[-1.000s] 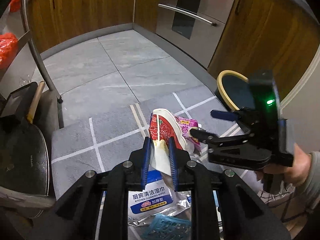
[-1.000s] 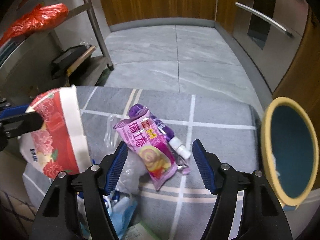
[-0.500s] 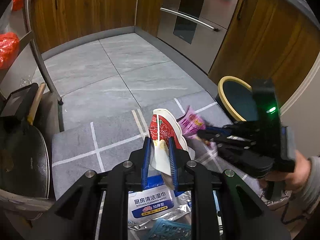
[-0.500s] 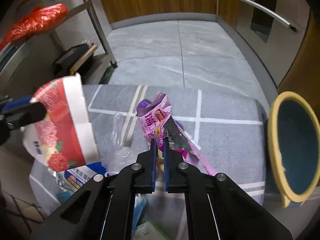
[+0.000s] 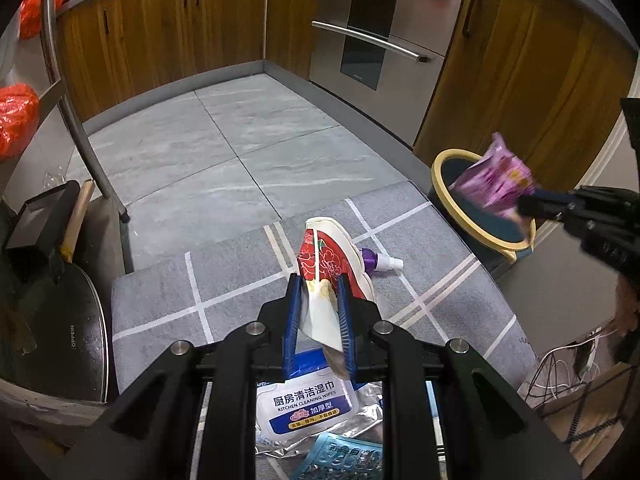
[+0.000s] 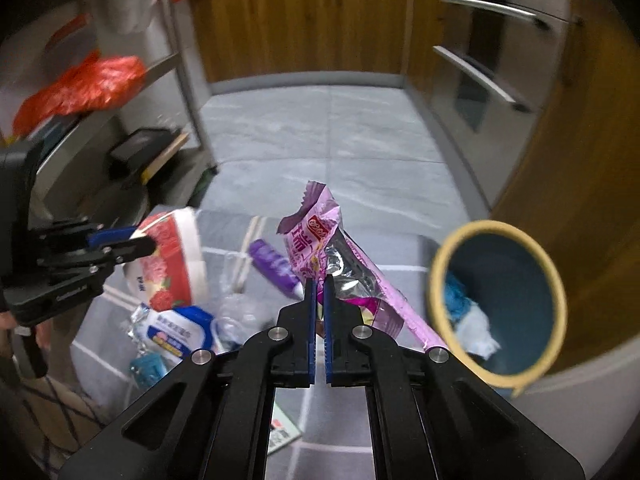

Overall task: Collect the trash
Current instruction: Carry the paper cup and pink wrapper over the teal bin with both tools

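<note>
My left gripper (image 5: 319, 308) sits low in the middle of the left view, jaws clamped on a red cup (image 5: 328, 264) printed with flowers, squeezing it flat, its white rim pointing up the frame. In the right view that cup (image 6: 170, 260) shows at centre left, held clear of the grey mat (image 6: 360, 240).

My right gripper (image 6: 319, 286) has its jaws pressed together on a pink wrapper (image 6: 320, 248), which stands up from the blue pads in mid frame, silver lining showing and a long strip trailing toward the lower right. From the left view the wrapper (image 5: 496, 182) is blurred at the right edge, in front of the bin (image 5: 476, 216).

The bin (image 6: 496, 304), blue with a yellow rim, is at right of the right view, beside the mat; inside I see blue and white scraps.

On the mat lie a purple bottle (image 5: 380, 262) just right of the cup, and a wipes pack (image 5: 308, 404) at the bottom of the left view on silver foil. Some clear plastic (image 6: 236, 312) lies between the pack and the bottle.
</note>
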Available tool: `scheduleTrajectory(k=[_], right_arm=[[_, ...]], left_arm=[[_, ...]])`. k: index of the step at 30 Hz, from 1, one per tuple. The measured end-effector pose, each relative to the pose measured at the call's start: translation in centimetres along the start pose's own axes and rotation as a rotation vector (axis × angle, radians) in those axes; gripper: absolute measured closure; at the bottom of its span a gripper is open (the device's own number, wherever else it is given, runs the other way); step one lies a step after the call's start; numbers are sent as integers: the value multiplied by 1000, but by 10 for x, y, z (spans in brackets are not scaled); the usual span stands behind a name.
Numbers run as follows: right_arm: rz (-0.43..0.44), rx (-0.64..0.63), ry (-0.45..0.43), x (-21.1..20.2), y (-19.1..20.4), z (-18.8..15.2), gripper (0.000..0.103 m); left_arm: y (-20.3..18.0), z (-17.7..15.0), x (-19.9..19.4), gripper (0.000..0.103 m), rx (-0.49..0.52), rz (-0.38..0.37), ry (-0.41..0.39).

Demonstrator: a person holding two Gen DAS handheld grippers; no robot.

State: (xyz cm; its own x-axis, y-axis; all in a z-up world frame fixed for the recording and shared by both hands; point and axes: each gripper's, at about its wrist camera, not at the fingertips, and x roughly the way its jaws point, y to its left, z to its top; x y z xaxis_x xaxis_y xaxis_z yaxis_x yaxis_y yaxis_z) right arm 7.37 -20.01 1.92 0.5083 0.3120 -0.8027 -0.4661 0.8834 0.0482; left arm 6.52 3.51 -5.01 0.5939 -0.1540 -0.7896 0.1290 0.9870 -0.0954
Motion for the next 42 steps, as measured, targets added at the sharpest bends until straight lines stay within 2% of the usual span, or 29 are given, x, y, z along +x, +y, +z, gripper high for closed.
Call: scheduleTrajectory(k=[5,11,16,22,26,31,39,42], right_arm=[[-25,90,-27,2,-28,4,99],[-128,109,-39,17,-68,6,99],[-180,203,-43,19,-112,4,99],[-292,303,-75,15,-162,-4,99],[-305,336,-72,20,-184,-8,99],[-284,389,-69,23,-202,-11,99],[-310,384,-40,45,-224,-13,99],[-304,396,-20,53,-233,-18,99]], left_arm=[[-16,4,-10,85,-6,-20,-35],[-55,19,-20,85,85,-39,-98],[-84,38,-3,85,83,-117,-92],[-134,68,20,85,115,-212,-102],[-170,84,38,85,168,-245,-96],[-206,96,69,85,238,-236,-73],[-222,101,114,85,236,-214,-20],[-223,97,124,85,216,-232,-15]])
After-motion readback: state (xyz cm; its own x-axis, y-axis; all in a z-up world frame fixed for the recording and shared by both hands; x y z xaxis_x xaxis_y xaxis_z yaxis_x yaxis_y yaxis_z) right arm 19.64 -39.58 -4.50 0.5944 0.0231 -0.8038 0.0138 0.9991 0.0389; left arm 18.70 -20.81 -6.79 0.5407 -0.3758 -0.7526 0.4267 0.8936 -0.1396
